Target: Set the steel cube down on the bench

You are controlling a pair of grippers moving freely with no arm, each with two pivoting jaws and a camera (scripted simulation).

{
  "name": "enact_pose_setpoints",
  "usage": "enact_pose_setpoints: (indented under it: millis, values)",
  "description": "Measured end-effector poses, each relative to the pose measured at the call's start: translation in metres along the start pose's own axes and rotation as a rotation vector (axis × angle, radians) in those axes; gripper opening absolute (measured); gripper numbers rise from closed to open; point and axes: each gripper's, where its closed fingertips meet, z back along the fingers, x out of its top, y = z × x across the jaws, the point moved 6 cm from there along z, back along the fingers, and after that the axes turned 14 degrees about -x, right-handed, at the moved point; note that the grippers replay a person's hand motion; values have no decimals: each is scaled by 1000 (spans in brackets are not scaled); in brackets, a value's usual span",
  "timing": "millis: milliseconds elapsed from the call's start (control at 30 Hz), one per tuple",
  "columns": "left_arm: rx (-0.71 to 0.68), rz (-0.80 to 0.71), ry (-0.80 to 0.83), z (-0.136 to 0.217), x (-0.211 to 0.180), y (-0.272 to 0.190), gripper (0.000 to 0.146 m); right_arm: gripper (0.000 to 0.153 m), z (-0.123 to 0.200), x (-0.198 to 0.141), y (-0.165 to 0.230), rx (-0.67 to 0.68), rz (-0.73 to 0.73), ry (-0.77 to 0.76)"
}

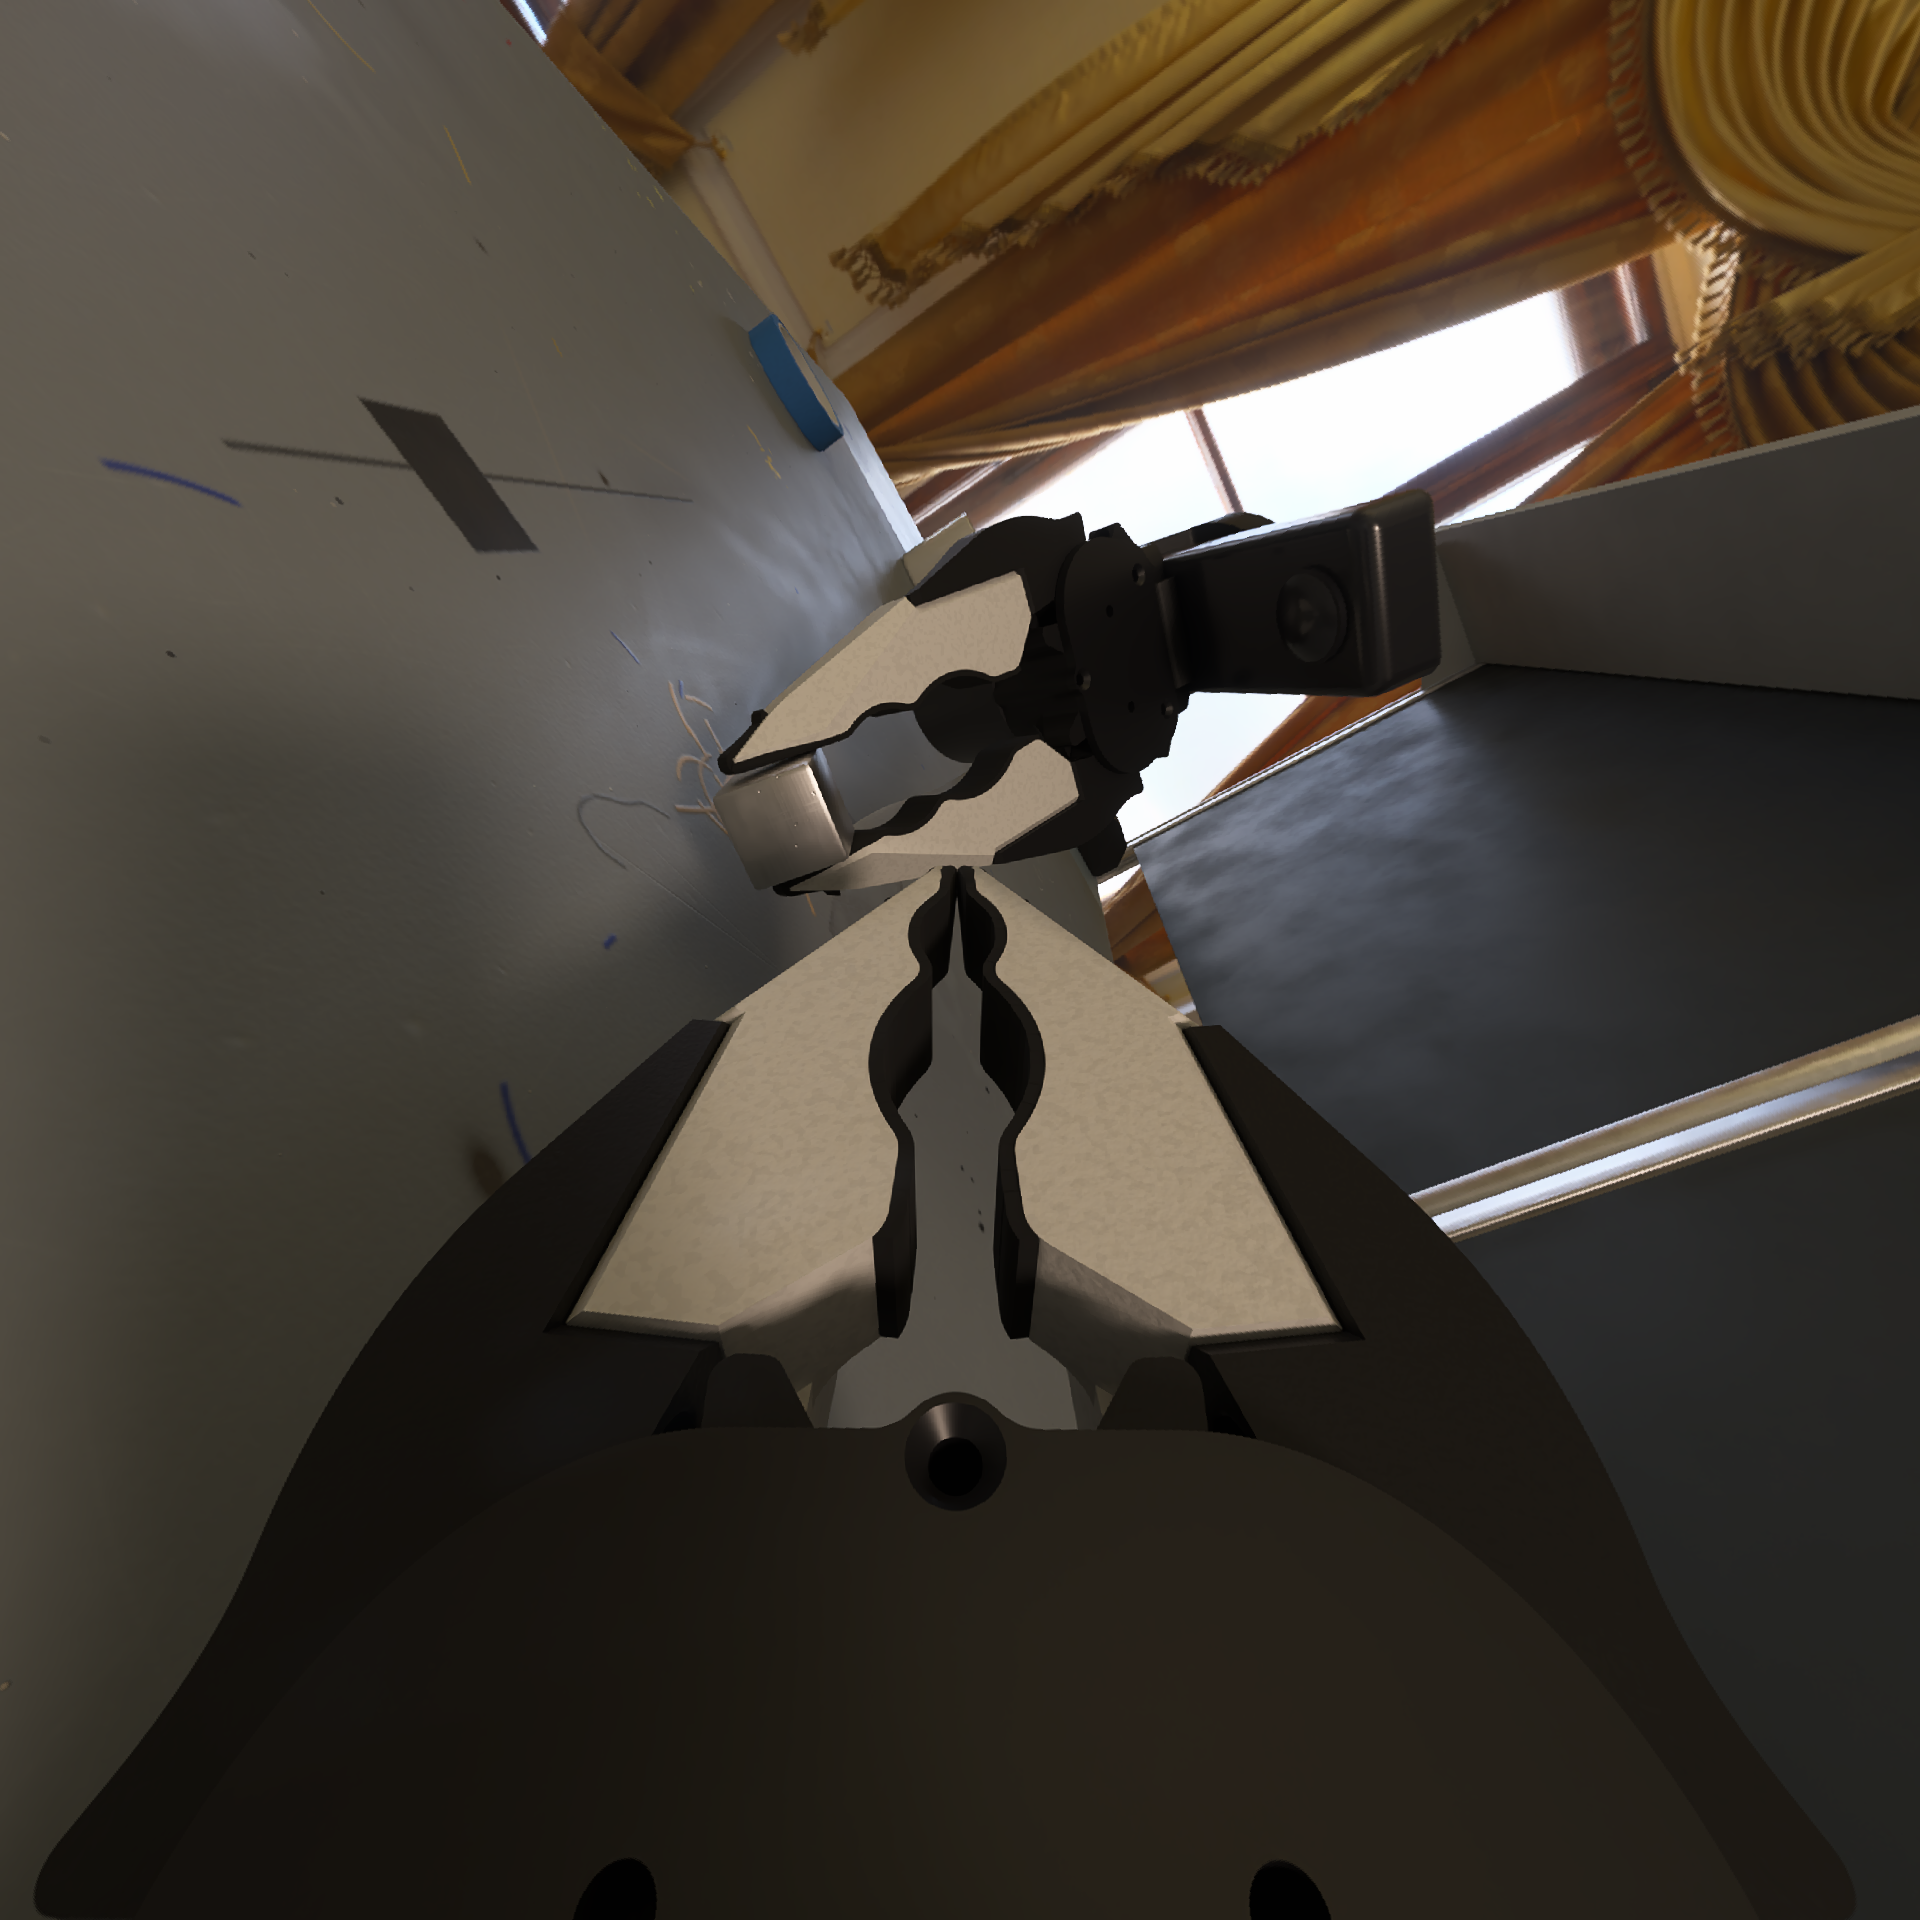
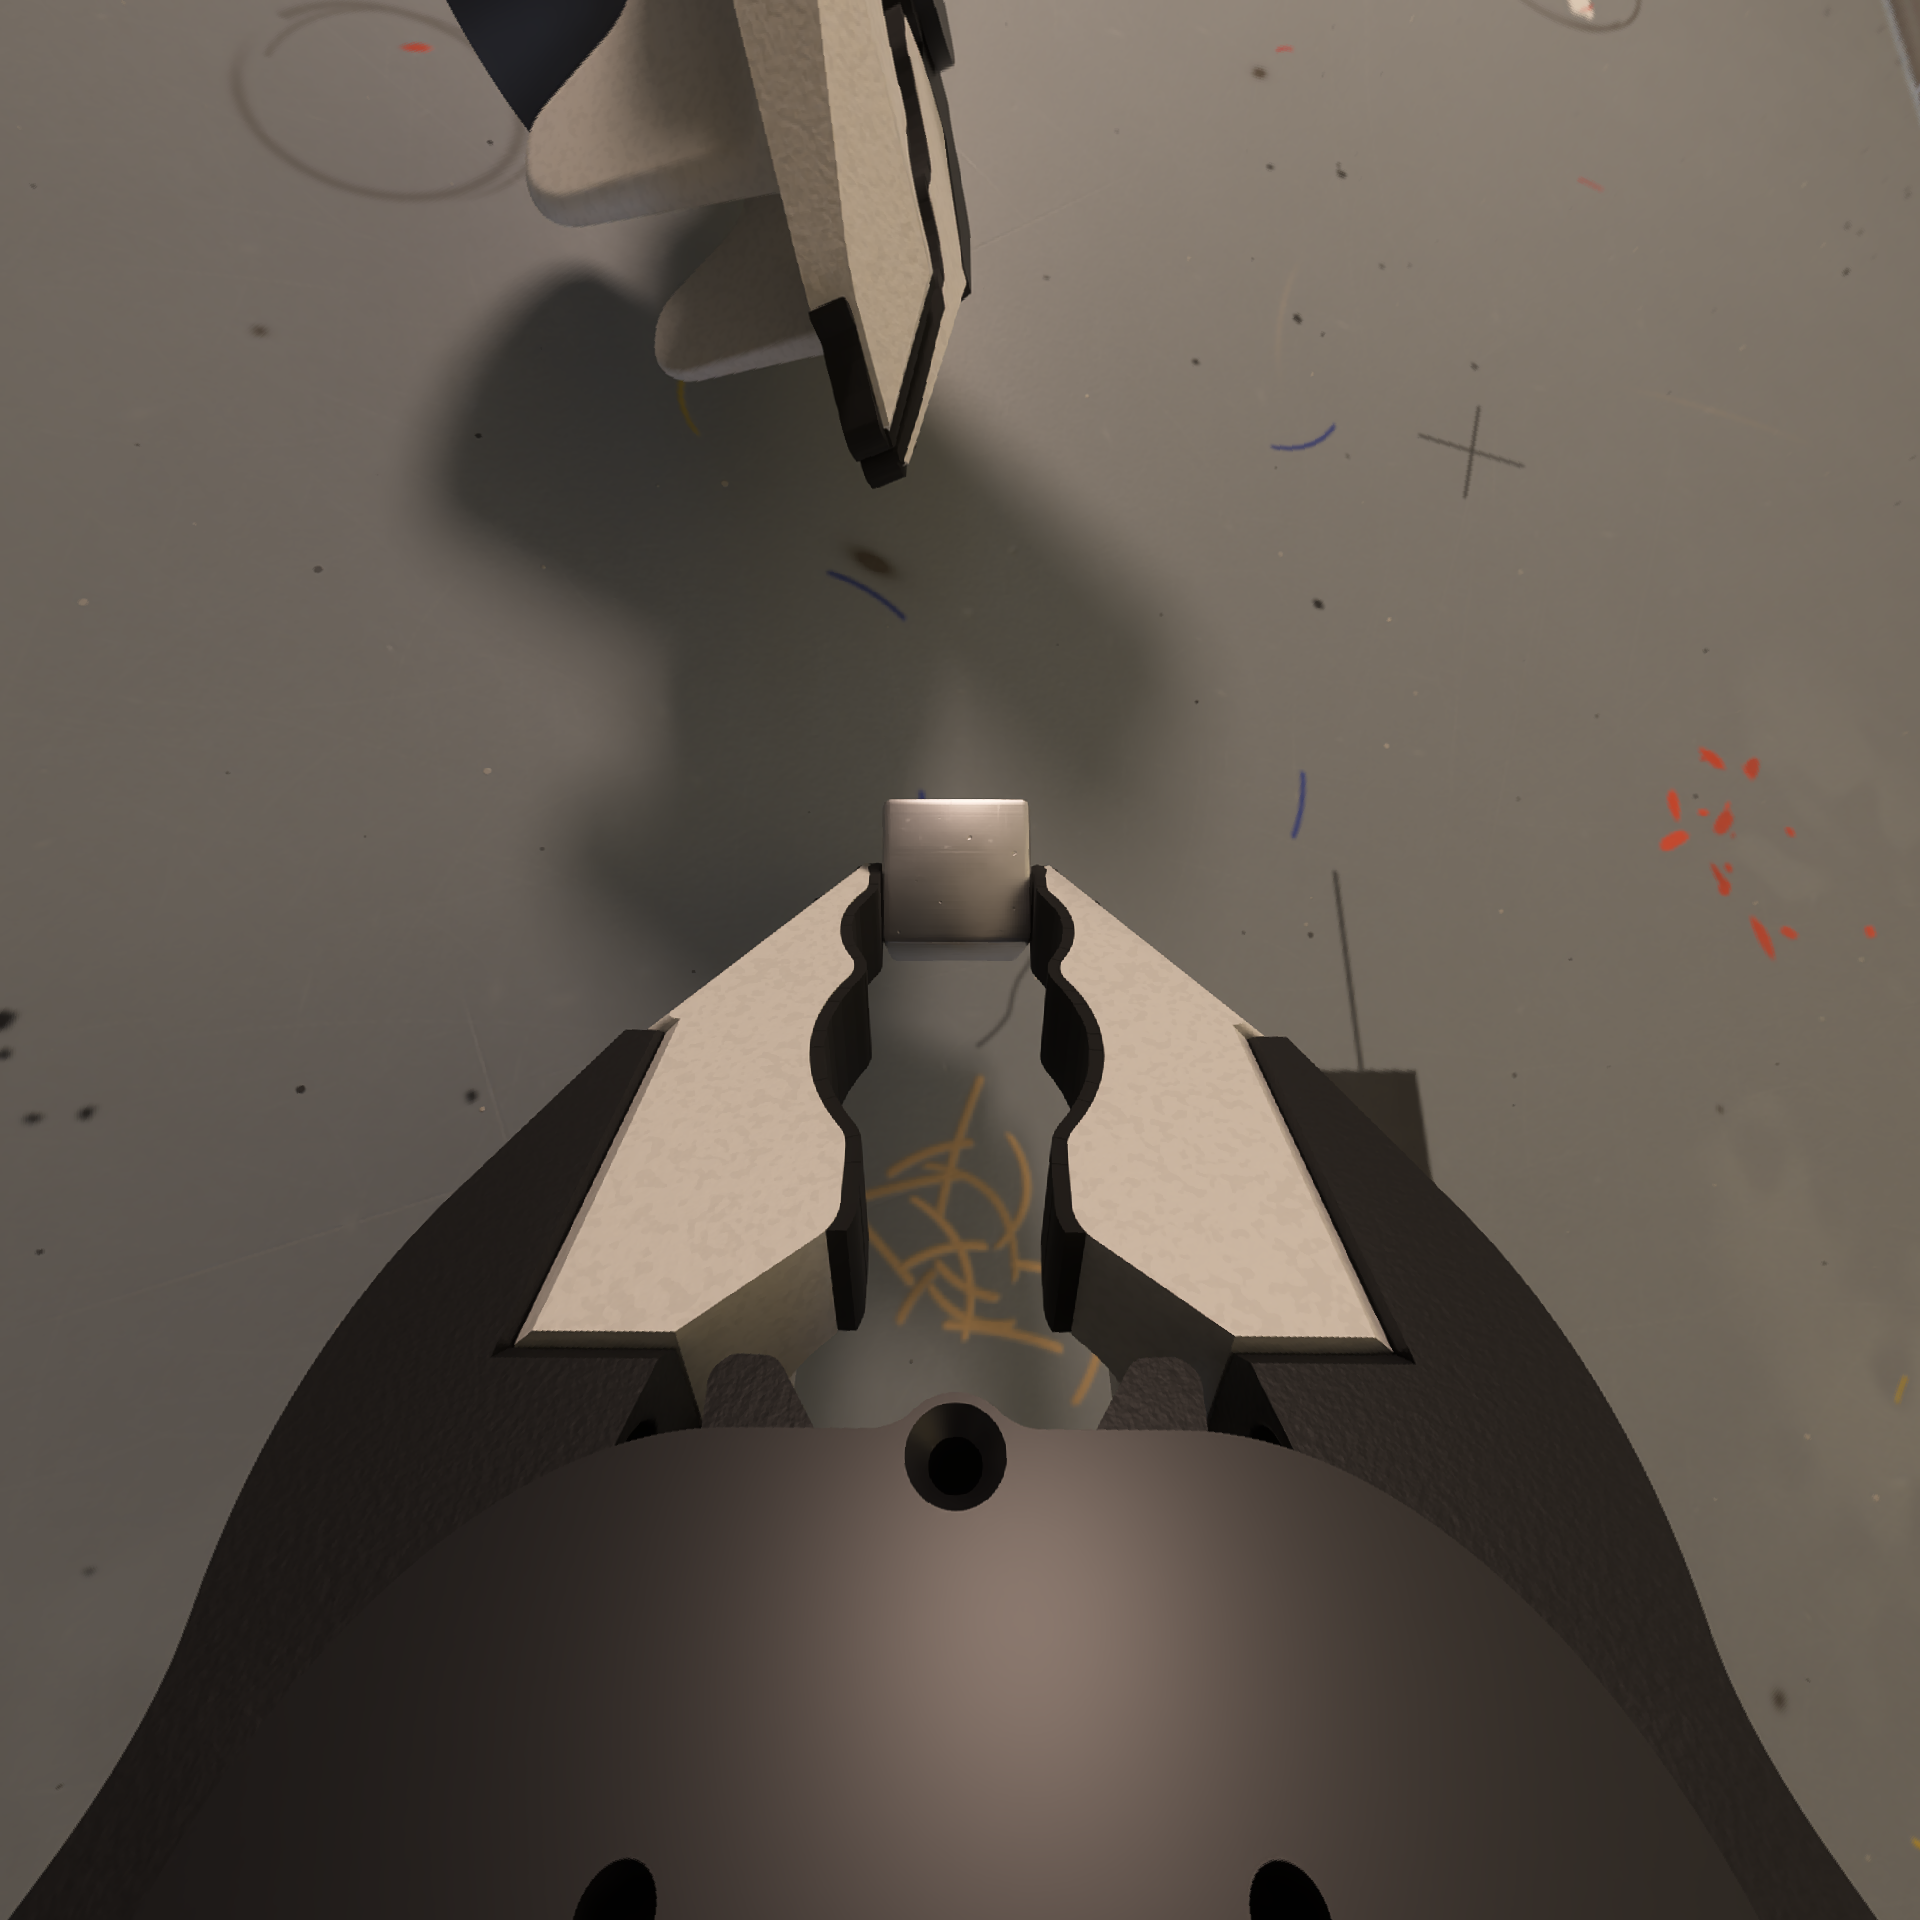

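The grey bench (image 2: 312,727) takes up nearly everything, scuffed and flecked with paint specks, pen strokes and a tangle of orange shavings (image 2: 961,1247). Everything else I place against it. A roll of blue tape (image 1: 795,384) sits at its far edge.

Above the bench hangs the right gripper (image 2: 954,894), its jaws parted only as wide as the steel cube (image 2: 954,873) they clamp, the tips bearing on two opposite side faces. The cube sticks out a little past the tips, held clear of the bench with its shadow on the surface underneath; how much of a gap remains I cannot judge.

The left gripper (image 1: 954,883) hovers close by, over the bench too, jaws pressed together on nothing.

The cube looks solid, rigid and polished, so I would guess it is heavy for its size and slick in a pinch. The flat opposite faces are the right place to hold it. It should be lowered squarely until a face meets the bench before the jaws let go.
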Motion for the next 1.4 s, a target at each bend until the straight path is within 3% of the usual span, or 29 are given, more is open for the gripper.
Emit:
enact_pose_setpoints:
  millis: [400,467,533,633,833,1100,1400]
  values:
    - [32,-64,49,-1,-2,-4,0,27,2,-1,5,65,-49,102]
    - [-93,-89,-16,1,5,-17,0,27,-1,-15,1,16,-13,241]
    - [-95,-115,-69,11,8,-19,0,27,3,-17,-5,48,-94,203]
    - [-149,-95,-128,17,12,-21,0,27,6,-15,-7,26,-67,189]
    - [-42,41,-72,8,4,0,0,27,-2,-6,9,3,52,164]
    - [81,89,-16,3,-3,14,0,27,-9,-14,8,34,2,181]
    - [92,115,-5,3,-4,17,0,27,-10,-17,8,101,-71,142]
